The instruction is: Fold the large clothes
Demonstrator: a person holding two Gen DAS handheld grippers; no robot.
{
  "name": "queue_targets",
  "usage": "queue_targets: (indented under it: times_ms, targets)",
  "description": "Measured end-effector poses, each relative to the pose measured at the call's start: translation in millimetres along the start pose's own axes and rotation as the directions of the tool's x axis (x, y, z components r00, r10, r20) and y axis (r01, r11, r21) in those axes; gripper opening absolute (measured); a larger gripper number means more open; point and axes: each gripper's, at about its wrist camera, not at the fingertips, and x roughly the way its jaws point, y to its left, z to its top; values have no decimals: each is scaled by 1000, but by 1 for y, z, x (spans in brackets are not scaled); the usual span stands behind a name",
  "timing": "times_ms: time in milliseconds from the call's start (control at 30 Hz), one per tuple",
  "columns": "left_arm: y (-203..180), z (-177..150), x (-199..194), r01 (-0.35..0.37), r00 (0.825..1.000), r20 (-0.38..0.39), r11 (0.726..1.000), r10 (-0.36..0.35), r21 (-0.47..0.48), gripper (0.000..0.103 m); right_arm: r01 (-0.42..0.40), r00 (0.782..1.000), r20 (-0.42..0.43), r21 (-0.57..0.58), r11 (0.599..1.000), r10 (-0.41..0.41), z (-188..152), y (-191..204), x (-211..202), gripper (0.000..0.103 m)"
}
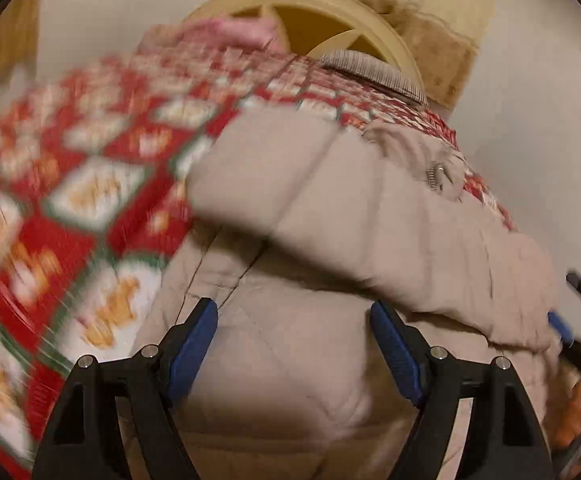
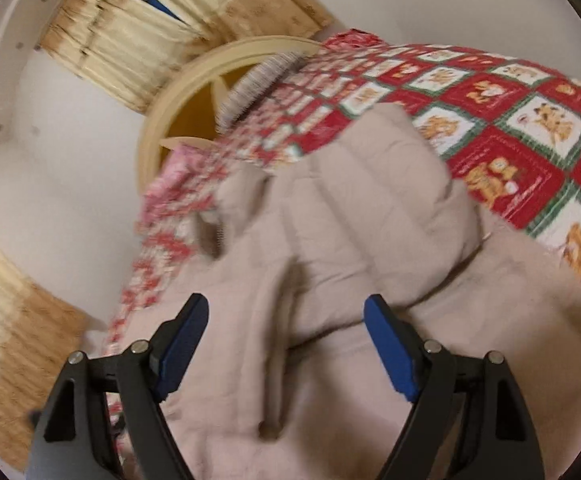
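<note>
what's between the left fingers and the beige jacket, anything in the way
Nothing visible. The left gripper is open right over the beige jacket, which lies on the red patterned cloth with only bare fabric ahead.

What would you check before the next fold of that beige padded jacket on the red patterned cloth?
1. Left gripper fingers apart, nothing pinched: ok.
2. Right gripper fingers apart, nothing pinched: ok.
3. Beige jacket lies on the red patterned cloth: ok.
4. Sleeve folded across the body: ok.
5. Jacket flat and smooth: not ok, it is puffy and bunched.
6. Hem edges lined up: cannot tell, out of view.
</note>
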Motion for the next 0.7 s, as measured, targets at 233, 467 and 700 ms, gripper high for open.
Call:
queue_targets:
  times_ms: [233, 467, 700]
  targets:
    - [-1, -7, -8, 22, 999, 24, 1000, -22, -8, 80, 134, 976, -142, -211, 968, -166, -22, 39, 47, 63]
    - [8, -4, -7, 59, 998, 34, 997, -58, -39, 80, 209, 962, -70, -437, 875, -265, -22, 80, 49, 12]
    - [10, -3, -7, 73, 997, 37, 996, -71, -59, 80, 269, 958, 49, -493, 827, -282, 19, 86, 24, 11]
